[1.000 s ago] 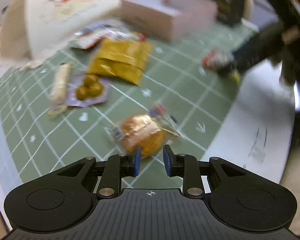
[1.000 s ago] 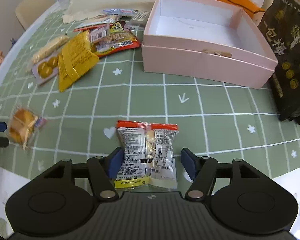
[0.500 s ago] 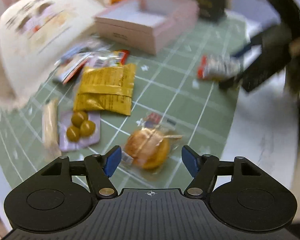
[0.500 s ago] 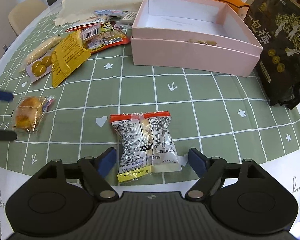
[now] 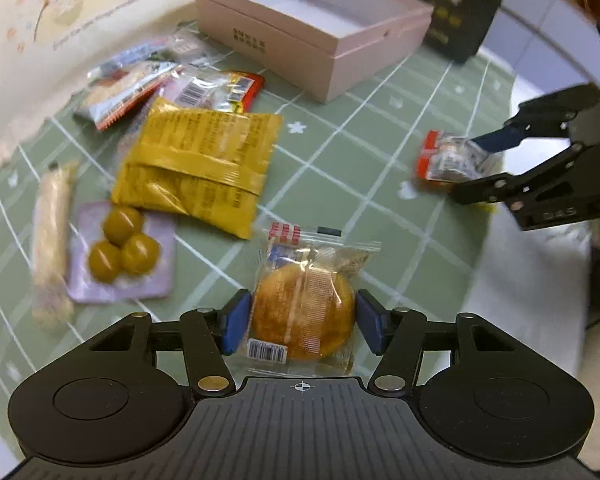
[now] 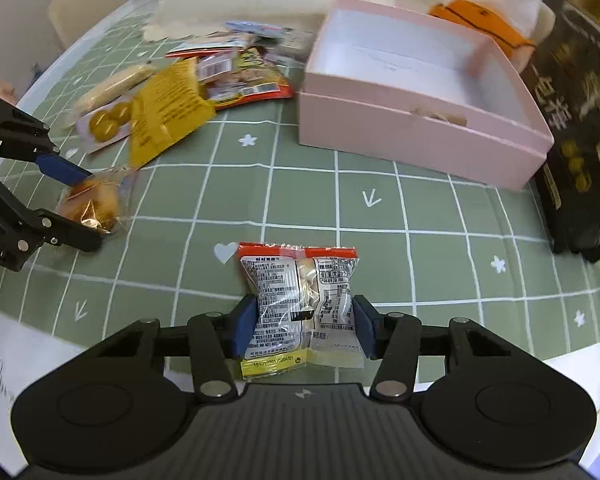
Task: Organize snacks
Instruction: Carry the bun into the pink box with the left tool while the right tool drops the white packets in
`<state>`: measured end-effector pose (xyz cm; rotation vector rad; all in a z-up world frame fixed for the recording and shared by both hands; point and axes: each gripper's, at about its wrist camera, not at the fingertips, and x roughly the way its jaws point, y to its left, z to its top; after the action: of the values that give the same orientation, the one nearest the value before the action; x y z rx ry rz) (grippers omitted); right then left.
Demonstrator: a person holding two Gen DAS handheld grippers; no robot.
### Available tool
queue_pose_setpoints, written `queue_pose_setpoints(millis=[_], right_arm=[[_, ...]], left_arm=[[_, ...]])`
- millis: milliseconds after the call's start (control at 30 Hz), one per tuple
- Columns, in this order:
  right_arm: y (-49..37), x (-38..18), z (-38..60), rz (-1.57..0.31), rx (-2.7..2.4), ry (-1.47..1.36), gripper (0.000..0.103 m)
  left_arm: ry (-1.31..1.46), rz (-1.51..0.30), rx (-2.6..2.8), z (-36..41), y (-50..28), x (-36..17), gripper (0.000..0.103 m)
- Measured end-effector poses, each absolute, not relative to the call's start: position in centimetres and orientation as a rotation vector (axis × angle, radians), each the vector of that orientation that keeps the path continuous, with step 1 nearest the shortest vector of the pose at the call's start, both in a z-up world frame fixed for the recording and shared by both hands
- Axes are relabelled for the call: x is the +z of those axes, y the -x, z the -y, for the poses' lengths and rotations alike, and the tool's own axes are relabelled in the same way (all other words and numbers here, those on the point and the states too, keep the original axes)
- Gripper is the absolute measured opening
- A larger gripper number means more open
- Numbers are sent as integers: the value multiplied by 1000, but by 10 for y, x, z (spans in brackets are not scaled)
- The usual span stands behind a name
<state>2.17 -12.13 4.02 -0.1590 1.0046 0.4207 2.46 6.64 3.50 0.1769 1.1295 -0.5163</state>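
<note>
We see the left gripper (image 5: pixel 303 329) with its jaws closed against the sides of a clear-wrapped round pastry (image 5: pixel 305 312) that lies flat on the green checked bench (image 5: pixel 340 184). The wrapper's long axis runs straight ahead along the fingers, its red-striped end pointing away from us and its barcode end toward the gripper body.

The right gripper (image 6: pixel 302 327) has its jaws pressed on both sides of a red-topped snack packet (image 6: pixel 300 300), printed back up. Its long axis also runs along the fingers, the red seal pointing toward the pink box (image 6: pixel 416 136) and the yellow seal toward the gripper.

The pink box stands open well ahead of both grippers, near the far side of the bench. Left of it lies a loose pile: a yellow pouch (image 5: pixel 196 168) lying slantwise, a lilac pack with three green-yellow balls (image 5: pixel 120 256) just beside it, a long pale bar (image 5: pixel 52 236) beside that, and several overlapping packets (image 5: pixel 172 84) behind. A black bag (image 6: pixel 580 128) stands right of the box.
</note>
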Motion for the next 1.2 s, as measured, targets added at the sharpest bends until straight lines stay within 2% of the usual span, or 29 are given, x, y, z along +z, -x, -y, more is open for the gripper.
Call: queue_pose_setpoints(millis=[167, 333, 400, 500, 633, 700, 800, 1000, 1200], right_arm=[[-25, 64, 162, -1011, 383, 90, 50], [-35, 134, 217, -884, 356, 23, 50], [-51, 165, 230, -802, 339, 19, 50], [-80, 203, 244, -702, 292, 5, 50], [-109, 231, 250, -617, 267, 16, 50], [-125, 233, 250, -637, 270, 5, 50], [-140, 221, 248, -684, 255, 7, 50], [-174, 161, 213, -854, 304, -4, 50], [-206, 99, 152, -960, 323, -27, 51]], left_arm=[[-52, -1069, -497, -46, -6, 56, 62], [-10, -884, -575, -19, -25, 145, 62], [1, -812, -552, -11, -56, 175, 62], [70, -750, -515, -3, -106, 190, 62], [228, -728, -486, 10, -194, 162, 63], [250, -825, -398, 18, -232, 129, 58], [363, -776, -372, 4, -232, 119, 58], [432, -722, -250, -51, -166, 113, 58], [402, -777, -121, -99, -85, 97, 58]])
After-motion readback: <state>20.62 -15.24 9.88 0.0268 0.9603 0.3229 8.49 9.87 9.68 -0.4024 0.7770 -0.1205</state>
